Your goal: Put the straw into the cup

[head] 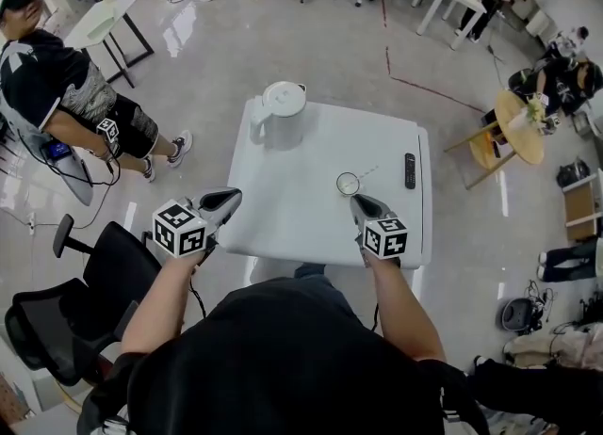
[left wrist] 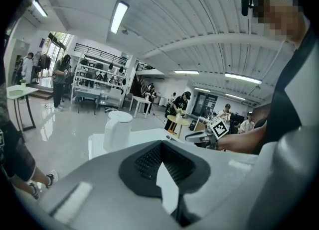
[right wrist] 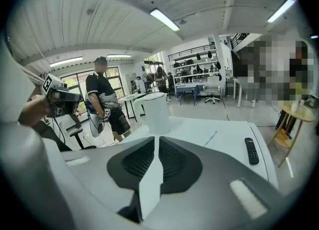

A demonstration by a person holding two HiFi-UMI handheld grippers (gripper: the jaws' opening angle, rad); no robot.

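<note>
A small clear cup [head: 348, 183] stands on the white table [head: 301, 217], right of its middle. The thin pale straw [head: 368, 171] lies flat on the table just right of and behind the cup; it shows as a faint teal line [right wrist: 211, 138] in the right gripper view. My right gripper [head: 358, 201] [right wrist: 156, 138] hovers just in front of the cup, jaws together and holding nothing; the cup is hidden behind them in its own view. My left gripper [head: 231, 198] [left wrist: 162, 147] is at the table's left front edge, also shut and holding nothing.
A white kettle [head: 278, 108] [right wrist: 157, 109] [left wrist: 117, 129] stands at the table's far left. A black remote [head: 409, 169] [right wrist: 250, 150] lies near the right edge. A black office chair [head: 85, 282] is at my left, and a person [head: 66, 85] stands beyond it.
</note>
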